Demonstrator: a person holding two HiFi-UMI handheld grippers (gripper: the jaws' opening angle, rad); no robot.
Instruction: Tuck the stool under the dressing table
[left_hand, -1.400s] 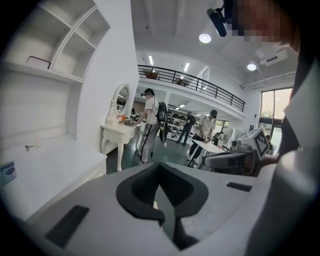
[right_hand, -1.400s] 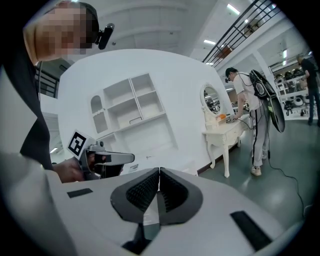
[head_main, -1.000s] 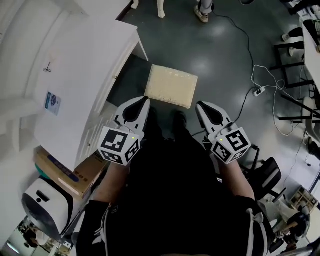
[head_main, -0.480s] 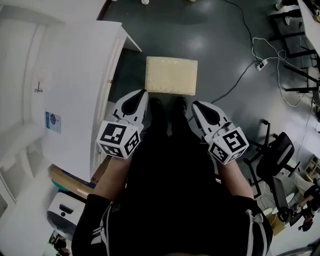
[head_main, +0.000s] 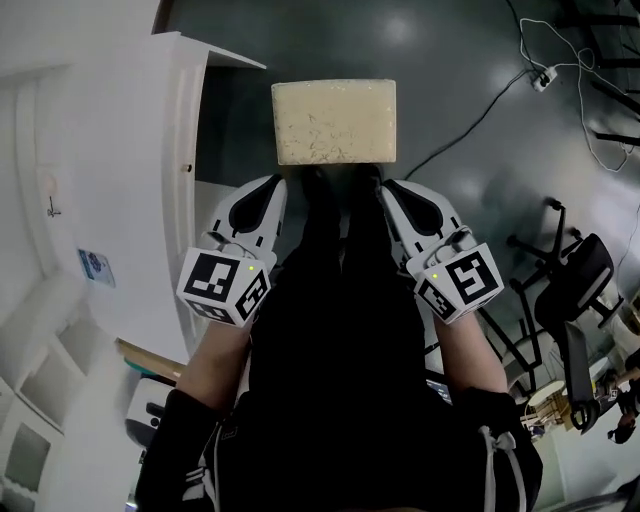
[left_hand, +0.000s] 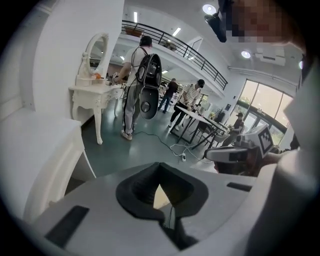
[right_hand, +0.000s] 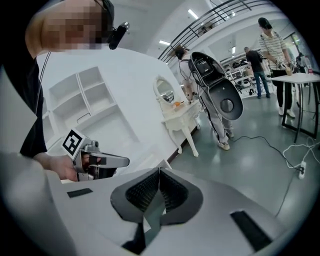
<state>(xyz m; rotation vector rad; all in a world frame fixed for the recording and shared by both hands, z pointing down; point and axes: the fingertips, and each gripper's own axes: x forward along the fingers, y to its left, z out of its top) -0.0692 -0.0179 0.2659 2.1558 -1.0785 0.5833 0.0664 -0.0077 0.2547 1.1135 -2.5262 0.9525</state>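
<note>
Stool (head_main: 334, 122) with a cream padded top stands on the dark floor (head_main: 470, 110), straight ahead of the person's black-clad legs (head_main: 340, 270). It is out in the open, to the right of the white dressing table (head_main: 110, 170) and not under it. A dark strip of floor shows between the stool's left edge and the table's front.

From where I stand, the person holds both tools low and forward, one on each side of the legs. The left hand-held gripper (head_main: 275, 185) has its jaws fully together with nothing between them, and its tip is near the stool's near left corner. The right hand-held gripper (head_main: 388, 188) is likewise closed and empty, with its tip near the stool's near right corner. I cannot tell whether either tip touches the cushion. Each marker cube faces up towards the head camera.

Off to the right, a cable (head_main: 470, 125) snakes across the floor to a power strip (head_main: 546, 76), and a black chair (head_main: 575, 290) stands well clear of the stool.

In the left gripper view, a second white table with an oval mirror (left_hand: 96, 52) stands further down the room. Beside it is someone carrying a large dark pack (left_hand: 148, 85), and more people stand at desks (left_hand: 200, 117) beyond
</note>
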